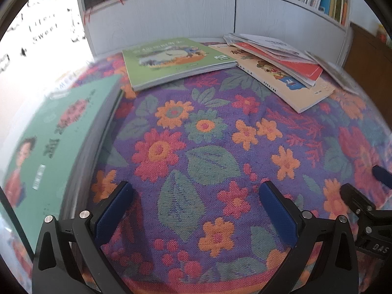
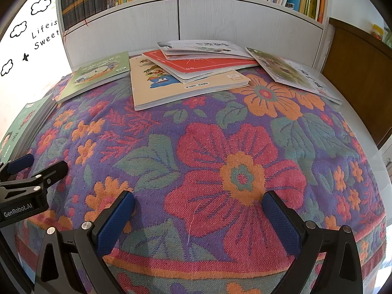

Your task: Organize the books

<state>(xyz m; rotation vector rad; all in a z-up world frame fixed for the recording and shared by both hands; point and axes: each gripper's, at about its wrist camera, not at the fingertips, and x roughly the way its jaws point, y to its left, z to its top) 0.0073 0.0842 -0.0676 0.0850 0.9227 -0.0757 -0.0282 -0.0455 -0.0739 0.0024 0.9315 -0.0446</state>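
- Books lie on the flowered cloth (image 2: 242,147): teal book (image 1: 49,152) near left, green book (image 1: 171,61) and a loose pile (image 2: 196,71) far.
- Left gripper (image 1: 196,196) and right gripper (image 2: 198,203) both stand with fingers apart, empty.

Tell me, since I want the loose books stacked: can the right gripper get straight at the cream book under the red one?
Probably yes. The right gripper is open, with only bare floral cloth between it and the cream book's near edge; the red book covers only its far part.

I hold my left gripper (image 1: 196,193) low with its jaws spread wide, gripping nothing. My right gripper (image 2: 198,203) sits just beside it, likewise gaping and empty.
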